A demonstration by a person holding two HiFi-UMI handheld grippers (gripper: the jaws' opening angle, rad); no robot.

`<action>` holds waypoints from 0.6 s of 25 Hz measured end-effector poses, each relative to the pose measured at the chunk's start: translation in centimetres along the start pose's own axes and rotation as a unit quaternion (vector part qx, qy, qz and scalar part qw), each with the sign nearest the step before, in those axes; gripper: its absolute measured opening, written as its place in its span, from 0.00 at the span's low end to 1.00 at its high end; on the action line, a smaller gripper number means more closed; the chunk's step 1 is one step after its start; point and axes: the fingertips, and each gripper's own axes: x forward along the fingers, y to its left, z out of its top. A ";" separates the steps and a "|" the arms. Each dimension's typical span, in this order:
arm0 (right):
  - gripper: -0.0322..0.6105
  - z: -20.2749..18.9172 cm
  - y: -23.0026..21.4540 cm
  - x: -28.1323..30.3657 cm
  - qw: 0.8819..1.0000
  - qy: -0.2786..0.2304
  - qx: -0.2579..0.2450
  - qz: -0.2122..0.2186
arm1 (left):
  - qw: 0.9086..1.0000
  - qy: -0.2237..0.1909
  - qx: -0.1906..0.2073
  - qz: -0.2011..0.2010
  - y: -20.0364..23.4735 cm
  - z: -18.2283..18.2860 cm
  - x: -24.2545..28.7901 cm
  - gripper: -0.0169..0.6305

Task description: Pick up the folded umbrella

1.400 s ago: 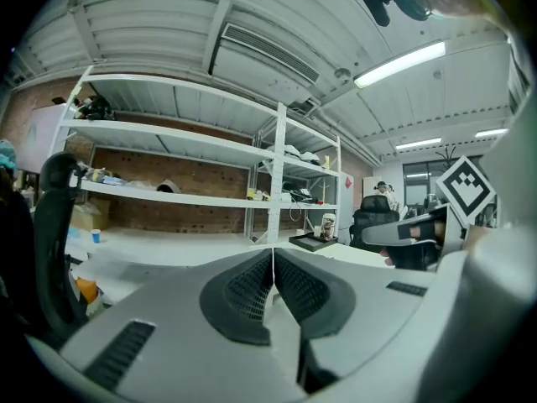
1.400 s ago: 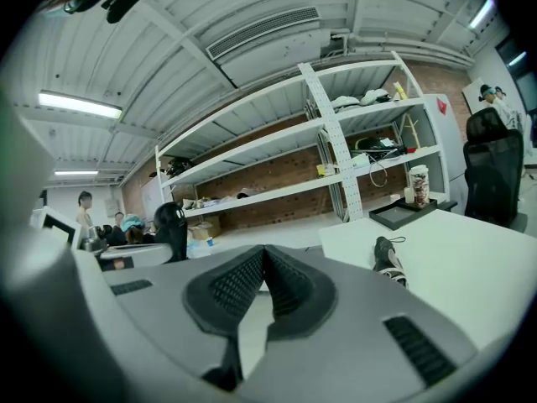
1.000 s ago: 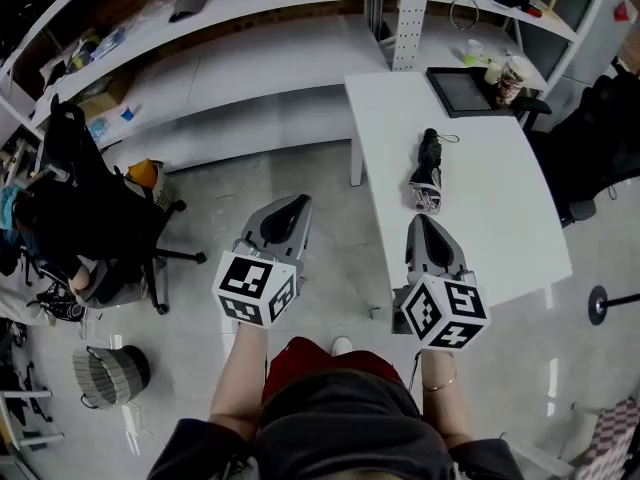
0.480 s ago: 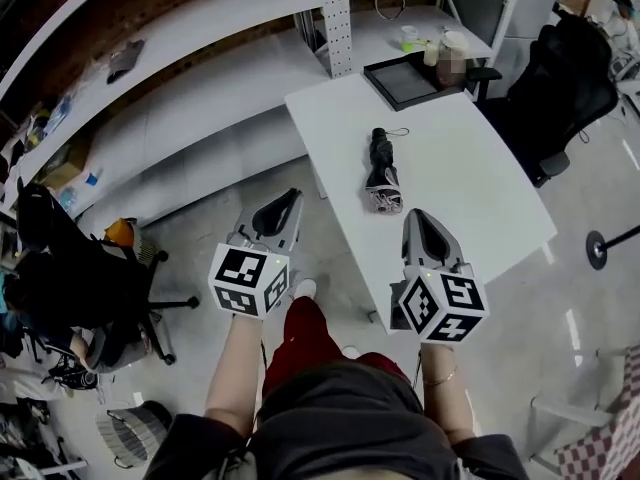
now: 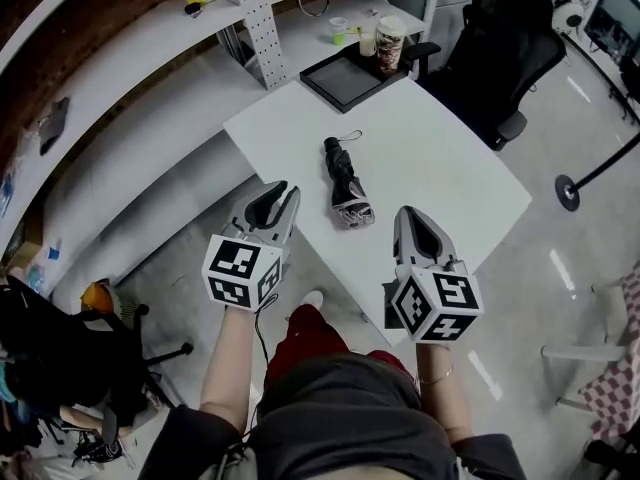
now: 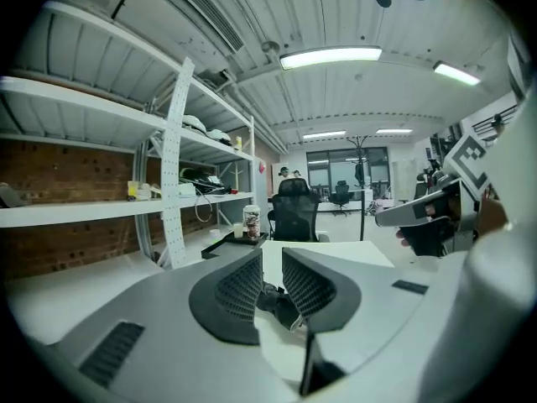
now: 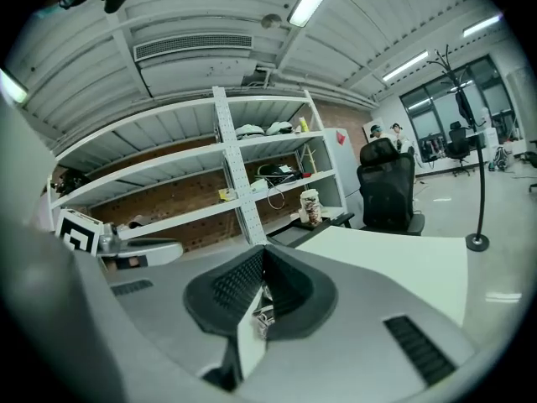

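The folded black umbrella (image 5: 344,180) lies on the white table (image 5: 440,168), handle and wrist strap at its far end, crumpled canopy end towards me. My left gripper (image 5: 280,193) hovers at the table's near left edge, short of the umbrella. Its jaws are opening, a narrow gap stands between them, and nothing is gripped. In the left gripper view the umbrella (image 6: 278,300) shows through that gap, further off. My right gripper (image 5: 408,218) is over the table's near edge, right of the umbrella, with its jaws shut and empty. A bit of the umbrella (image 7: 263,316) peeps below them.
A black tray (image 5: 345,76) and a paper cup (image 5: 389,43) stand at the table's far corner. A black office chair (image 5: 500,48) is behind the table. White shelving (image 5: 150,38) runs along the brick wall. A stand's round base (image 5: 568,191) sits on the floor at right.
The view has swung, so the table and umbrella now lie more to the left and straight ahead. Both grippers have come nearer the umbrella, the left one now at the table's edge.
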 end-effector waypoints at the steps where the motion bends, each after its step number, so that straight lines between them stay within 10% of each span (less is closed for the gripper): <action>1: 0.08 0.1 -0.1 0.5 1.000 -0.001 0.002 -0.010 | 1.000 0.003 0.003 -0.015 0.3 0.0 0.9 0.14; 8: 0.08 1.0 -0.5 4.3 0.997 -0.006 0.016 -0.080 | 0.991 0.039 0.048 -0.118 2.6 -0.5 6.9 0.19; 15: 0.08 0.7 -1.3 5.9 0.987 -0.010 0.037 -0.155 | 0.960 0.098 0.144 -0.218 3.1 -2.8 11.0 0.25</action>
